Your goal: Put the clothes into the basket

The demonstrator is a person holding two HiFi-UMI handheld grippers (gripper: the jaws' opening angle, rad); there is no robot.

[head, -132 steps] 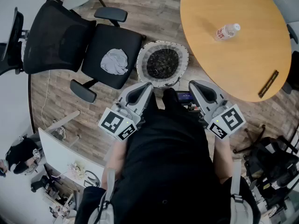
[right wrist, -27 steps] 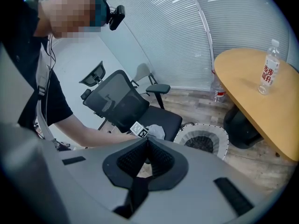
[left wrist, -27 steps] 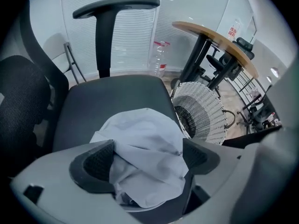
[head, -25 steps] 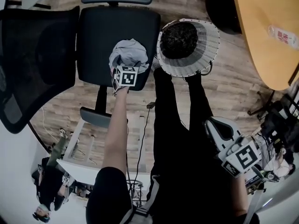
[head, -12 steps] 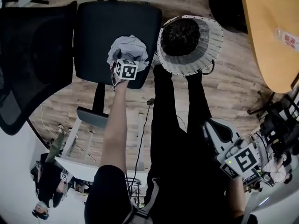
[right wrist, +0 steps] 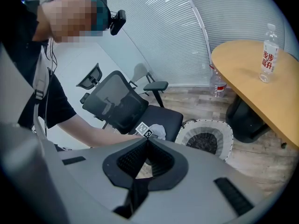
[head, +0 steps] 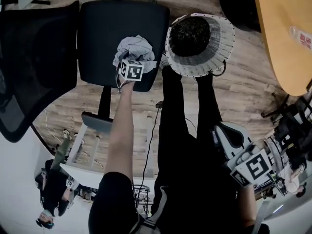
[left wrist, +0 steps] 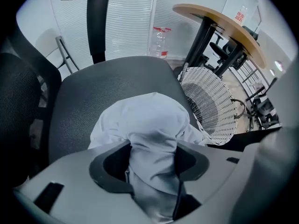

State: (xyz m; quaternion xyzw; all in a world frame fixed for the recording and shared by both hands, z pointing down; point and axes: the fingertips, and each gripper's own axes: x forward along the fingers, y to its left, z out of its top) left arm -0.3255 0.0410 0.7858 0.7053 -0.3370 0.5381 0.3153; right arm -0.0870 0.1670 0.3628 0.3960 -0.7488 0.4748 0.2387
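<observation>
Room is small between the chair seat point(head: 100, 38) and the basket point(head: 222, 45). The basket's rim stands just beside the seat's edge, at 3 o'clock from the cloth point(head: 134, 48), and its top is open. The cloth lies on the seat near that edge. The left gripper point(left wrist: 153, 160) has just been closing and pinches the cloth. The right gripper point(right wrist: 146, 141) is pressed together, empty, at 5 o'clock. Since a second ago, the left gripper has sunk into the cloth.

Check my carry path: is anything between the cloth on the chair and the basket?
Nothing visible. The cloth, pinched in the left tongs that have just been closing, lies at the seat edge; the open basket stands right beside it.
</observation>
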